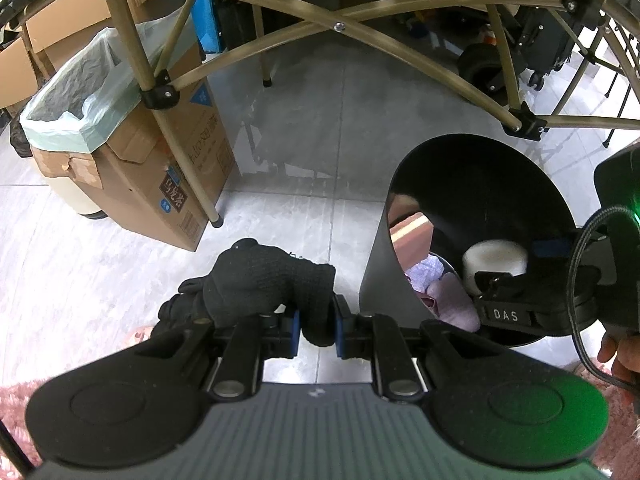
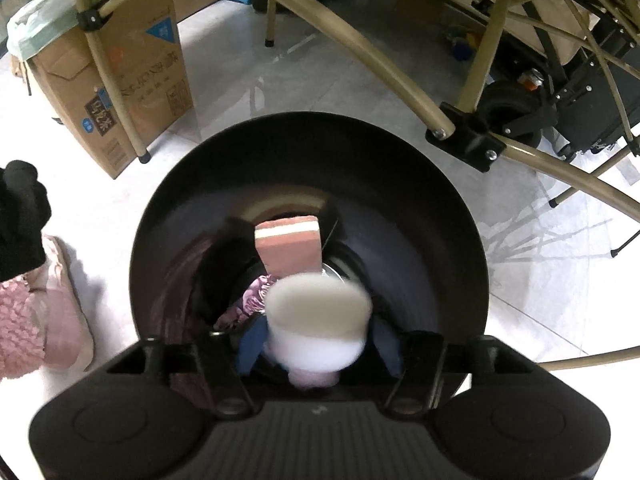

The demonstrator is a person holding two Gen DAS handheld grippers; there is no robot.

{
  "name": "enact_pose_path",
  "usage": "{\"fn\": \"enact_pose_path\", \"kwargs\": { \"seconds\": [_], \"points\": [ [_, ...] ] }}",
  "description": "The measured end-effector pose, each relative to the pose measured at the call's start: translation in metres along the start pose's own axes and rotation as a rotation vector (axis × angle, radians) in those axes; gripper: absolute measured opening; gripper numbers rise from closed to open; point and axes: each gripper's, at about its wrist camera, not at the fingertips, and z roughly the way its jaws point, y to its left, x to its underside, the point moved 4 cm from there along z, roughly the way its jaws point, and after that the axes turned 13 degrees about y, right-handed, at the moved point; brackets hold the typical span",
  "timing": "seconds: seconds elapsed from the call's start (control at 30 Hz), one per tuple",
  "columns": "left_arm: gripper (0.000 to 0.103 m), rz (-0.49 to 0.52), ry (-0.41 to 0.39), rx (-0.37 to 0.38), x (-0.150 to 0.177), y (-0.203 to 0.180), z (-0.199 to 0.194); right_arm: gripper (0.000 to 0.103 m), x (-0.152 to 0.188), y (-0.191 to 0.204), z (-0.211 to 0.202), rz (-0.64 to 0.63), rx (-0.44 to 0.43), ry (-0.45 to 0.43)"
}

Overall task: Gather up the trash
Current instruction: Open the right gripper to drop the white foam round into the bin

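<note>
My left gripper (image 1: 318, 330) is shut on the cuff of a black knit glove (image 1: 264, 280), which hangs over the pale tile floor. The glove (image 2: 20, 208) also shows at the left edge of the right wrist view. To its right stands a round black bin (image 1: 480, 168) with its mouth open. My right gripper (image 2: 318, 346) points down into the bin (image 2: 312, 136). A blurred white cup (image 2: 318, 320) sits between its spread blue pads, which do not press on it. From the left wrist view the cup (image 1: 494, 264) is just inside the bin's rim. A pink box (image 2: 290, 248) and crumpled purple wrapper (image 2: 250, 300) lie inside.
A cardboard box (image 1: 132, 152) lined with a pale green bag stands at the back left. Tan folding-frame legs (image 1: 188, 160) cross the floor around the box and bin. A black cart wheel (image 1: 480, 64) is at the back right. A pink slipper (image 2: 60, 312) stands beside the bin.
</note>
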Motion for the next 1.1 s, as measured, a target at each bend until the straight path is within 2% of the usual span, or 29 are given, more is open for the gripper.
{"fn": "enact_pose_path", "kwargs": {
  "seconds": [0.03,0.07,0.2,0.4,0.7,1.1],
  "points": [
    [0.016,-0.001,0.001,0.003,0.0,0.0,0.0,0.082,0.0,-0.001,0.001,0.001,0.005,0.007],
    [0.016,-0.001,0.0,0.003,0.0,0.0,0.0,0.096,0.0,-0.001,0.001,0.001,0.009,0.012],
    [0.016,0.002,-0.006,-0.002,0.001,-0.001,-0.001,0.103,0.001,-0.001,-0.001,-0.005,0.02,0.009],
    [0.016,0.006,-0.001,-0.007,0.0,-0.001,0.0,0.103,0.006,-0.002,0.0,-0.01,0.03,0.032],
    [0.016,0.011,0.008,-0.015,0.001,-0.003,0.002,0.103,0.006,-0.003,-0.004,-0.012,0.029,0.017],
    [0.016,0.047,-0.02,-0.015,-0.002,-0.018,-0.003,0.103,0.014,-0.02,-0.013,0.02,0.035,-0.012]
  ]
}}
